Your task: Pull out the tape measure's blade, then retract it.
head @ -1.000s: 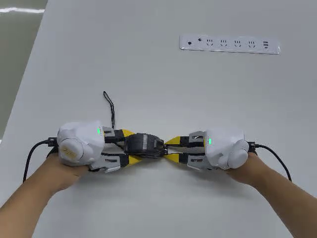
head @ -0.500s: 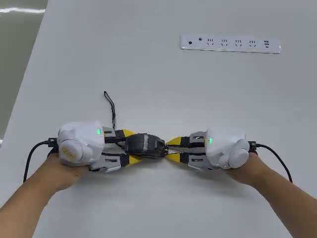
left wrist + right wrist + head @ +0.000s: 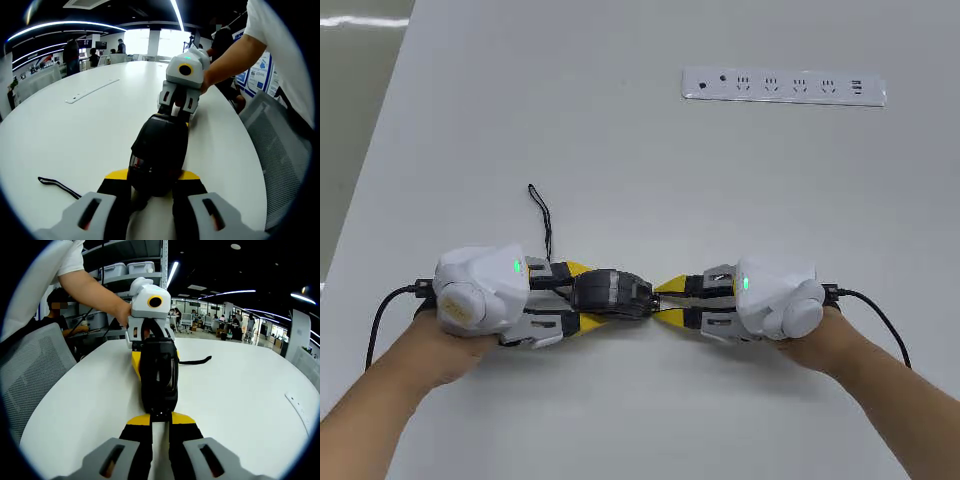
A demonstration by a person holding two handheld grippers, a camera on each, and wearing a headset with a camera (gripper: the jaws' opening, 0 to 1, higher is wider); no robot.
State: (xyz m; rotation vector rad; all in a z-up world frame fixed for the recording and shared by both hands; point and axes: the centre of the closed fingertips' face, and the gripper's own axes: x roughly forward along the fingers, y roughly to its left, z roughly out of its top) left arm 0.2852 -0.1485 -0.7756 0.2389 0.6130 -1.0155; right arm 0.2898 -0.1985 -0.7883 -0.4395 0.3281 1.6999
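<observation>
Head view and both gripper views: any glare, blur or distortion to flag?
Head view: even soft light, sharp, a faint shadow beneath the tape measure. Left gripper view: fisheye curves the table edge; far windows blown out. Right gripper view: same fisheye bend, dark ceiling with a bright light strip.

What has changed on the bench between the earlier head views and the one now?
Nothing has visibly changed. The left gripper still clamps the tape measure by its case. The right gripper stays closed at its blade end, and no length of blade has been drawn out. The strap and the power strip lie where they were.
</observation>
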